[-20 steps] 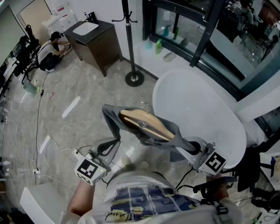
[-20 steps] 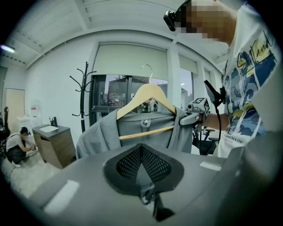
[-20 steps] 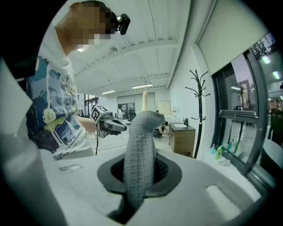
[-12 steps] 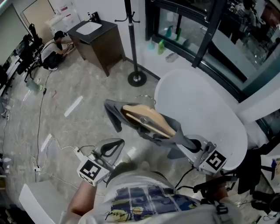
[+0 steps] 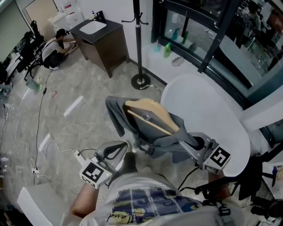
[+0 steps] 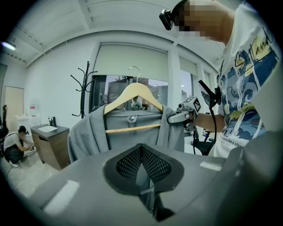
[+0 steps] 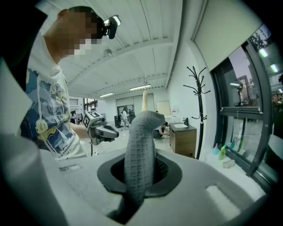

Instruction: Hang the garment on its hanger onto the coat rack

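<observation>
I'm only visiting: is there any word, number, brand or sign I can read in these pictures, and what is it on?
Nothing reads clearly.
T-shirt: a cursive word over a wave print, too warped to read.
Wall notices: too small.
Collar tag of the garment: too small.
Marker cubes: black-and-white patterns, no words.

Table: round, white point(image 5: 208, 110), on the right.
Cabinet: dark wood point(image 5: 106, 46), with a white sink point(image 5: 93, 26) on top.
Person: crouching on the floor point(image 5: 55, 44), beside the cabinet.
Bottle: green point(image 5: 167, 50), on the window ledge.
</observation>
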Tool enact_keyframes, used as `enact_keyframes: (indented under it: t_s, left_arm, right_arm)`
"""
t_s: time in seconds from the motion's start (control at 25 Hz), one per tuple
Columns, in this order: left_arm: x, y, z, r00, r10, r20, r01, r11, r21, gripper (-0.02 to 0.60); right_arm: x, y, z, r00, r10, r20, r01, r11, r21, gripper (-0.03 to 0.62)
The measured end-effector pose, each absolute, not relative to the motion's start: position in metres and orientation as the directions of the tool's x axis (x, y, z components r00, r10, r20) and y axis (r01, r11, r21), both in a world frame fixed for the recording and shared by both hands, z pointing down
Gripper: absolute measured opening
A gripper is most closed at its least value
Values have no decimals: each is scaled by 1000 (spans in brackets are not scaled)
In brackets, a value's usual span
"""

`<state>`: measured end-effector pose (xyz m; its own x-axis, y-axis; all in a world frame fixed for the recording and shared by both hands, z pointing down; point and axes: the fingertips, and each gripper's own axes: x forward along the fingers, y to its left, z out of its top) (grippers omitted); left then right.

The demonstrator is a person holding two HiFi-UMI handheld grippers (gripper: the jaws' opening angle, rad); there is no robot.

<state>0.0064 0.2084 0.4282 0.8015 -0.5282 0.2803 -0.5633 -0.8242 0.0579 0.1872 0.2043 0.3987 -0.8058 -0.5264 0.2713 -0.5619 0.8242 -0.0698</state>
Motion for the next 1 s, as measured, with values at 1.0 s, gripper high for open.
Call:
enact_keyframes:
  t_s: [1.0]
  left_arm:
    - [-95,-45,433,860,-465,209,-500,-851,161,3]
  right_arm:
    - [104,-168,305,-823,-540,178,-540,840,53,26]
